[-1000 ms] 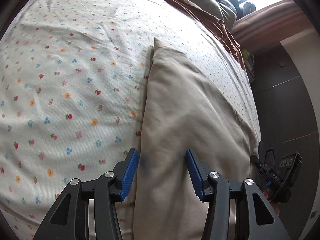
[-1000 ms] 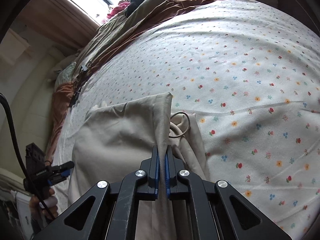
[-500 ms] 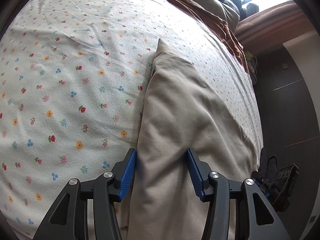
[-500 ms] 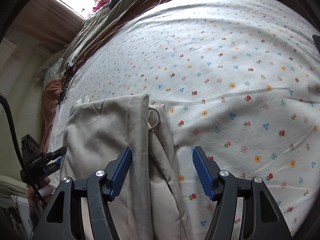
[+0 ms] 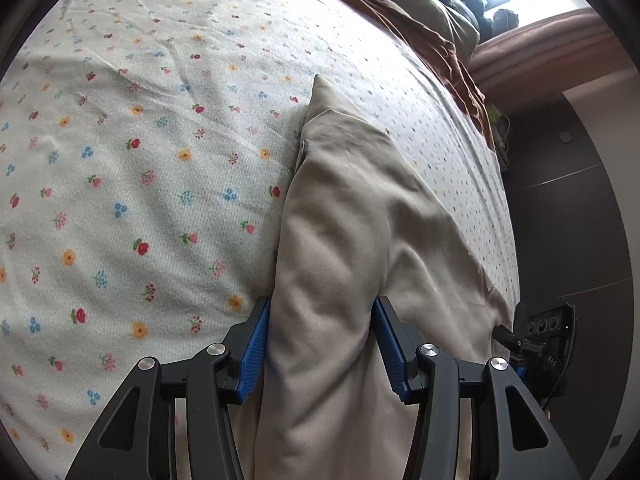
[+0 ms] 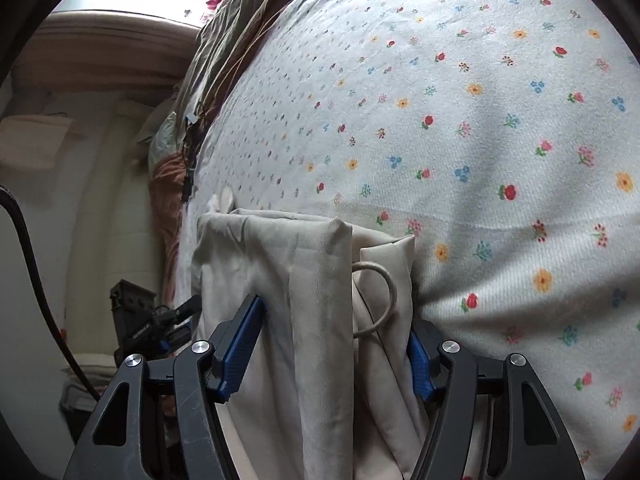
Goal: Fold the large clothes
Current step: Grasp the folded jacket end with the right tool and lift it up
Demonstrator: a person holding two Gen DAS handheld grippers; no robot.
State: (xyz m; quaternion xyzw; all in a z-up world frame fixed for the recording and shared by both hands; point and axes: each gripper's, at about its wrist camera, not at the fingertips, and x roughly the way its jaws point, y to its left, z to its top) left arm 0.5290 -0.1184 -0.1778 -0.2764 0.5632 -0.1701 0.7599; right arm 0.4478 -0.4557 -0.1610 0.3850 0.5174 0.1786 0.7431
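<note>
I find the garment (image 5: 344, 264) partly folded on the bed (image 5: 140, 140); left tongs (image 5: 320, 344) and right tongs (image 6: 336, 344), just closing, straddle folds ungripped; folding remains.

Garment (image 5: 344, 240): plain beige; cord loop (image 6: 380, 296) on it the same beige. Sheet (image 5: 140, 140): white, scattered small red, orange, blue and pink flowers. Blanket (image 5: 404, 12), upper right of left view: rust brown over olive. Gripper pads (image 5: 256, 348): blue, on black fingers.

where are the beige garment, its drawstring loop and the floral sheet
beige garment (image 5: 352, 240), left wrist view, middle of folded cloth
drawstring loop (image 6: 390, 280), right wrist view, right side of cord
floral sheet (image 6: 500, 128), right wrist view, bare patch
</note>
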